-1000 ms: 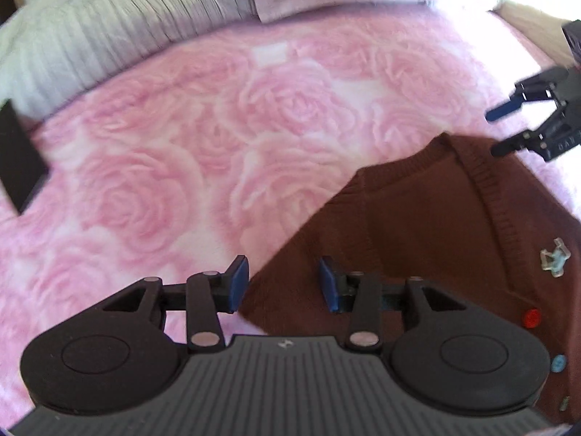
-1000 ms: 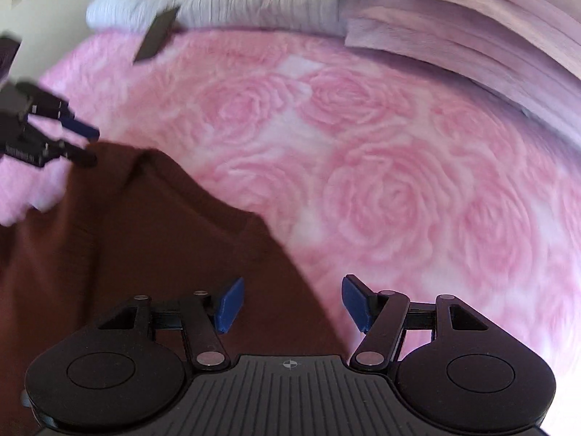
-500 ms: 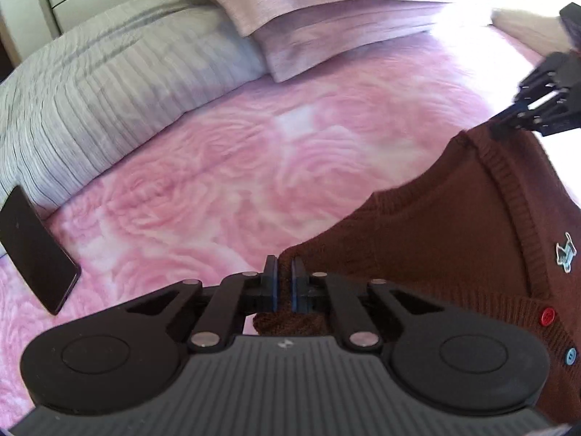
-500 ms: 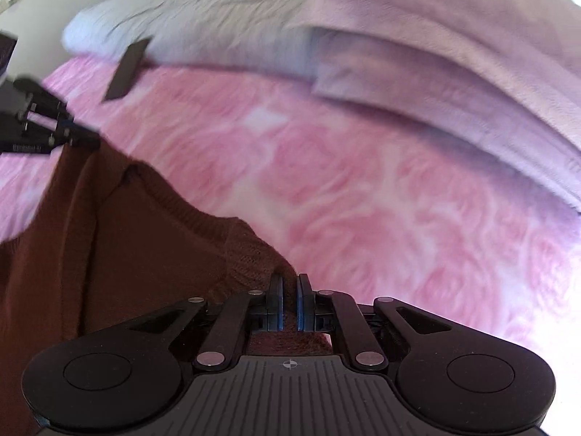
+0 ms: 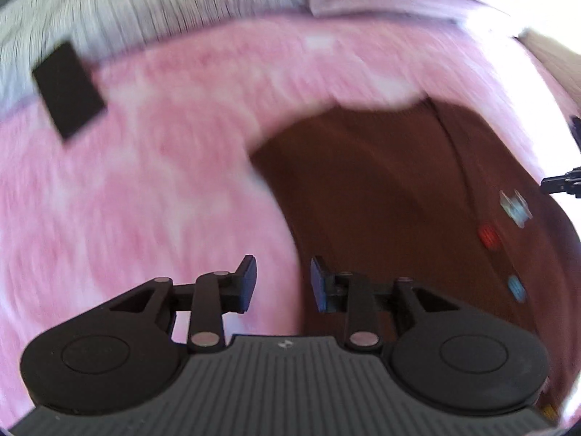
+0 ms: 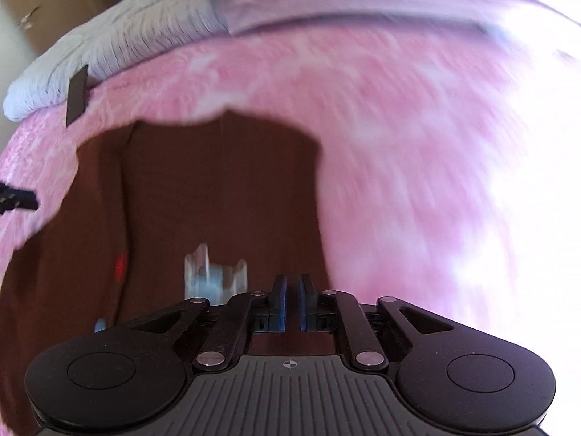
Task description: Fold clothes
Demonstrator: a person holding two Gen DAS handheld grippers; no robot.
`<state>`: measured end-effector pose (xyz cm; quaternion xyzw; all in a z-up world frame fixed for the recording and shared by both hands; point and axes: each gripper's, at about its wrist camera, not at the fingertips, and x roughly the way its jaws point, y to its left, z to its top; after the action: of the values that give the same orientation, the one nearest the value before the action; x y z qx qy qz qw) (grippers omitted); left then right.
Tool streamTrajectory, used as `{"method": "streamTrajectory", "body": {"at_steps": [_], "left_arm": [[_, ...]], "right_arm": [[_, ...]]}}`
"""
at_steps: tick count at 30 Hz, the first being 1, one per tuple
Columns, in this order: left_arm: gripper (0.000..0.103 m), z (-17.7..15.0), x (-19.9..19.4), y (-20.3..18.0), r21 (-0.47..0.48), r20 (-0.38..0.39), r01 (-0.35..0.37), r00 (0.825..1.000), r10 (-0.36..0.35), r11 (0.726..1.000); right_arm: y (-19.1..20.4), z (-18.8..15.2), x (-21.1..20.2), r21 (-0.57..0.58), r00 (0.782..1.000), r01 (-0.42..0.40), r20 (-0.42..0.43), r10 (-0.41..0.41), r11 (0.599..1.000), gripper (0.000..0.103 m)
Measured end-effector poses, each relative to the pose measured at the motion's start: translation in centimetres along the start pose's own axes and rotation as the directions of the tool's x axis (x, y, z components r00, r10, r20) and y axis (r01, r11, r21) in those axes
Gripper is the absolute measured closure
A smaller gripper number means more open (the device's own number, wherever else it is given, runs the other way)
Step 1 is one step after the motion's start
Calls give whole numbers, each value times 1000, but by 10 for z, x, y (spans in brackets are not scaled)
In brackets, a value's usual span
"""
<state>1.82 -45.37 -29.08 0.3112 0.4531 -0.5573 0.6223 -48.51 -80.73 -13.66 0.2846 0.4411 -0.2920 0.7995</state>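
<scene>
One garment lies under you: a dark brown knitted cardigan (image 5: 381, 189), spread on the pink rose-patterned bedspread (image 5: 163, 181). From your left claw (image 5: 283, 283) it fills the ground ahead and to the right, its curved left edge running down between the two blue pads. Its button band runs down the right part of the view, with a red button (image 5: 487, 236), a light blue button (image 5: 516, 287) below that, and a small pale blue and white badge (image 5: 514, 208) just beyond the band. All of this is smeared by motion blur.

Your left claw has just been opening; its jaws stand clearly apart, with nothing pinched, only the cardigan's edge and bedspread lying beneath the gap.

Your right claw (image 6: 292, 303) has also just been opening, but only to a narrow slit, and no cloth shows between the pads. The cardigan sits directly ahead of it and to its left, and its squared top edge faces the pillows. The badge appears just left of the pads.

Far ahead and left of both claws, a flat black phone (image 5: 67, 89) rests where the bedspread meets a grey ribbed pillow (image 5: 145, 3).
</scene>
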Motion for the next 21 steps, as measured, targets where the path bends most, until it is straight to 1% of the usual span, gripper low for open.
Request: {"method": "streamTrajectory", "body": {"at_steps": [2, 3, 4, 5, 6, 7, 8, 11, 14, 18, 21], "left_arm": [[67, -31, -3, -9, -10, -67, 10, 998, -11, 1000], [66, -44, -2, -13, -3, -108, -3, 994, 2, 1000], [66, -58, 0, -17, 9, -150, -20, 988, 21, 1000], [66, -68, 2, -20, 21, -184, -32, 982, 36, 999], [66, -77, 3, -22, 35, -200, -42, 979, 48, 999], [66, -82, 1, -24, 49, -193, -51, 979, 60, 997], [66, -84, -1, -25, 56, -187, -61, 980, 71, 997], [67, -82, -5, -29, 51, -192, -99, 975, 107, 994], [68, -82, -7, -32, 82, -190, -155, 967, 169, 984], [69, -83, -18, -39, 79, -183, -213, 957, 224, 974], [72, -74, -39, -58, 112, -124, -223, 964, 236, 968]], "right_arm": [[-5, -35, -24, 65, 1000, 13, -21, -11, 998, 34], [-7, -52, -33, 112, 1000, 9, -29, -6, 994, 32], [-10, -69, -41, 158, 999, -9, -44, 16, 987, 32], [-9, -83, -45, 179, 997, -10, -69, 23, 984, 32], [-9, -97, -48, 198, 995, -9, -95, 29, 980, 32], [-8, -109, -53, 209, 994, -2, -111, 26, 978, 32], [-9, -119, -61, 238, 994, -11, -103, 37, 971, 32], [-14, -144, -84, 339, 996, -52, -52, 74, 939, 32], [-22, -167, -107, 435, 996, -81, 6, 87, 897, 32], [-34, -195, -131, 535, 994, -113, 72, 87, 837, 32], [-43, -217, -145, 603, 990, -141, 112, 91, 785, 32]]}}
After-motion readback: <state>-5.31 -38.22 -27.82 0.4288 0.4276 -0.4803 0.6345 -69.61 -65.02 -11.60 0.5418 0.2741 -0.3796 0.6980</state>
